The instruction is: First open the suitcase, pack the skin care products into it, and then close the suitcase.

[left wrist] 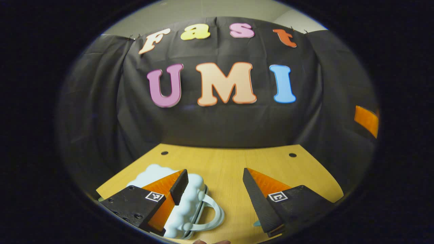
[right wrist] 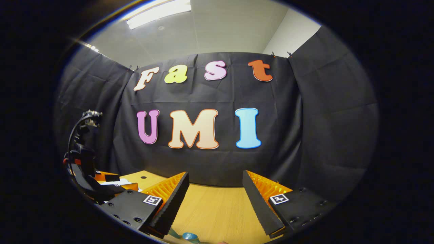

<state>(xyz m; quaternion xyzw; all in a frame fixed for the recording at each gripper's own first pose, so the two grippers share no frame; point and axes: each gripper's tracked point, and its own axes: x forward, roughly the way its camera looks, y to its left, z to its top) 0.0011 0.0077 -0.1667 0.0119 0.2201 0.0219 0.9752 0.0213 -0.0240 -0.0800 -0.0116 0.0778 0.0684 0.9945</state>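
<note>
Left gripper view, nearest: the left gripper (left wrist: 214,189) hovers low over the pale wooden counter (left wrist: 223,162), its fingers spread wide and holding nothing. Partly behind the left-hand finger, at the near left of the counter, lies the small pale-blue suitcase with a bumpy, cloud-like quilted shell and a white loop handle (left wrist: 190,203). It lies closed, as far as the visible seam shows, well apart from the far edge. Its handle points toward the middle of the counter, into the gap between the fingers; the long axis cannot be told, since the finger hides much of the shell. Judged by its look, the case is light and its padded shell yields a little, so pads may sink or slip on the bumps. The stiff handle, or the seam beside it, seems the surer hold for opening.

Right gripper view: the right gripper (right wrist: 216,200) likewise has fingers wide and empty. A small blue item (right wrist: 189,236) shows at the bottom edge, too cut off to identify.
</note>
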